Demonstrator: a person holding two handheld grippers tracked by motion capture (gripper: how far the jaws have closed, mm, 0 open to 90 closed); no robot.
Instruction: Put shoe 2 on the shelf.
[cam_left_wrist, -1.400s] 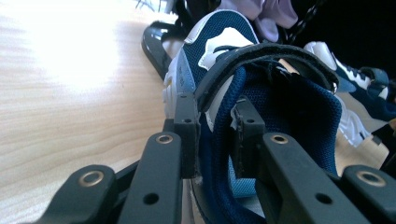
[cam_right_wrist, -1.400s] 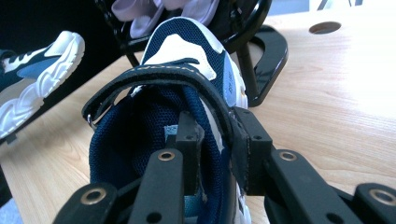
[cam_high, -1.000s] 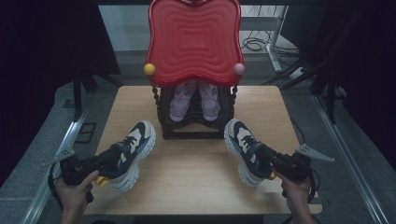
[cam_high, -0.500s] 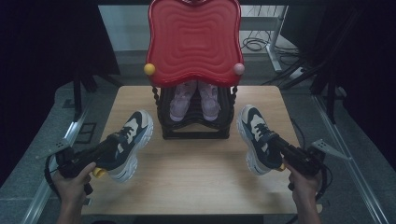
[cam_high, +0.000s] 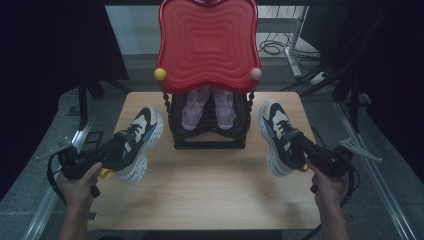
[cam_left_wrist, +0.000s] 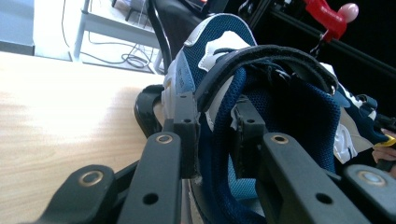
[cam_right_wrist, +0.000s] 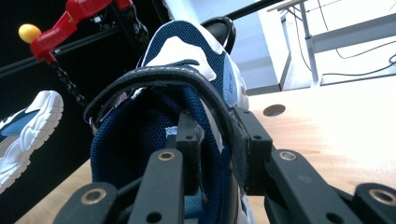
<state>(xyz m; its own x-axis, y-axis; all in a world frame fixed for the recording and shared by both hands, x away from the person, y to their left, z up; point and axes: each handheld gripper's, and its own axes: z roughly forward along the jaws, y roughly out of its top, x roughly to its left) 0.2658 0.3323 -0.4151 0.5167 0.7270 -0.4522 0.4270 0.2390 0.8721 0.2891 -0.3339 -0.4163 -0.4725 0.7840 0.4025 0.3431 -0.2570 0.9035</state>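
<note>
2 shoes were held up, 1 in each gripper.

The wooden table (cam_high: 210, 192) was the biggest thing, and a black shoe rack (cam_high: 210, 132) with a red wavy top (cam_high: 207, 42) stood at 12 o'clock on it, with 2 pink shoes (cam_high: 207, 107) inside. The left shoe (cam_high: 136, 142) was at 9 o'clock, beside the rack, toe pointing to 1 o'clock. The right shoe (cam_high: 278, 136) was at 3 o'clock, toe pointing to 11 o'clock. The left gripper (cam_left_wrist: 212, 126) pinched the left shoe's heel wall, 1 jaw inside and 1 outside. The right gripper (cam_right_wrist: 217, 137) pinched the right shoe's heel wall the same way.
</note>
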